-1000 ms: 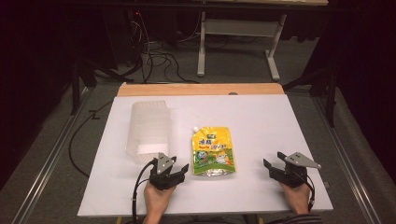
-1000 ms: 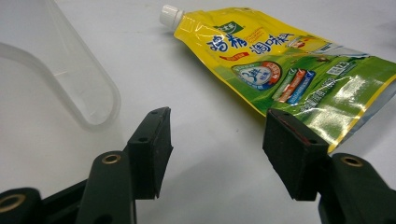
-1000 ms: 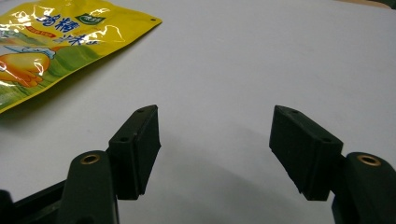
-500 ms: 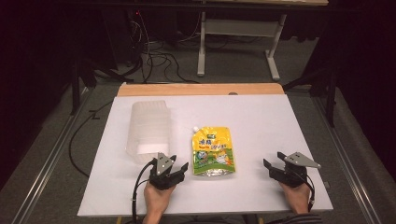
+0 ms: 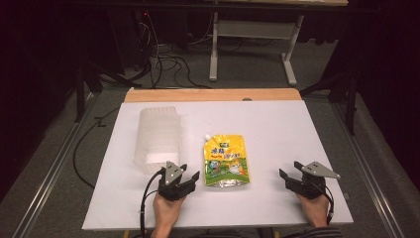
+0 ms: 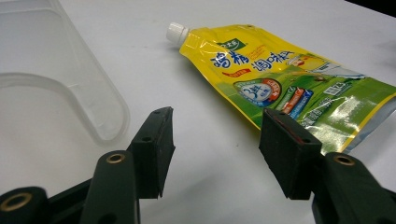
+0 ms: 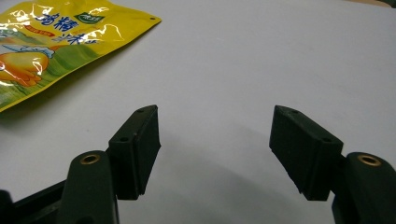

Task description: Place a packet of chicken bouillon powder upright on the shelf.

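Observation:
A yellow and green spouted pouch (image 5: 225,161) with a white cap lies flat on the white table, cap pointing away from me. My left gripper (image 5: 189,172) rests at the table's near edge, just left of the pouch's bottom, jaws open with nothing between them. In the left gripper view the gripper (image 6: 215,135) points at bare table between the pouch (image 6: 280,79) and a clear plastic container (image 6: 60,88). My right gripper (image 5: 289,171) rests near the front right, open and empty. In the right gripper view that gripper (image 7: 215,126) has the pouch (image 7: 51,42) off to its left.
The clear plastic container (image 5: 158,136) lies on its side on the left half of the table (image 5: 277,129), its mouth towards me. A wooden strip (image 5: 213,94) runs along the far edge. Cables (image 5: 163,59) and a desk frame (image 5: 247,29) stand on the floor beyond.

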The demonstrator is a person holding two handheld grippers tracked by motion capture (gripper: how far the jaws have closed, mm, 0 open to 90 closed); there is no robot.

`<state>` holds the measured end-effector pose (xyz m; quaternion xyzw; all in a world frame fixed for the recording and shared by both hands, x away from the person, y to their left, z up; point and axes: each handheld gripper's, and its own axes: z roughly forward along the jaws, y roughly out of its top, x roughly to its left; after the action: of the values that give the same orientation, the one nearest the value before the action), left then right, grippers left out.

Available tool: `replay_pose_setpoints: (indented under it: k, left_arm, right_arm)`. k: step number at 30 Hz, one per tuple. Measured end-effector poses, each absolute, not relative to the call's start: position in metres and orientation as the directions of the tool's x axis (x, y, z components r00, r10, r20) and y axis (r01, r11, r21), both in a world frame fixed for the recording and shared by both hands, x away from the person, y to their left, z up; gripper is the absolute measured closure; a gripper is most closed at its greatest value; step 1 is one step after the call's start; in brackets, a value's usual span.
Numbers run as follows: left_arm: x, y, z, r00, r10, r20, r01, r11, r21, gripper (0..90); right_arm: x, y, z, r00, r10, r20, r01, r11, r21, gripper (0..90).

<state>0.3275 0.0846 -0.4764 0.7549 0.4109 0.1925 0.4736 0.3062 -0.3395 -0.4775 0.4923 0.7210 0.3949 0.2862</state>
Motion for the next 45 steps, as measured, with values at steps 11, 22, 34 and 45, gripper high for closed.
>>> replay_pose_setpoints:
  k: [11, 22, 34, 45]
  left_arm:
    - [0.328, 0.078, -0.464, 0.624, 0.773, -0.118, 0.456, -0.238, 0.857, 47.0]
    - [0.333, 0.068, -0.452, 0.634, 0.763, -0.125, 0.458, -0.24, 0.856, 45.8]
    - [0.341, 0.054, -0.443, 0.652, 0.751, -0.102, 0.443, -0.269, 0.855, 49.3]
    - [0.361, 0.038, -0.44, 0.641, 0.747, -0.173, 0.509, -0.245, 0.825, 37.0]
  right_arm:
    - [0.306, -0.34, -0.477, -0.35, 0.936, -0.022, 0.485, 0.202, 0.851, 33.6]
    - [0.306, -0.34, -0.477, -0.348, 0.937, -0.027, 0.482, 0.204, 0.852, 33.2]
    - [0.306, -0.34, -0.477, -0.348, 0.937, -0.029, 0.478, 0.204, 0.854, 33.1]
    - [0.305, -0.34, -0.477, -0.346, 0.938, -0.024, 0.478, 0.198, 0.856, 32.8]
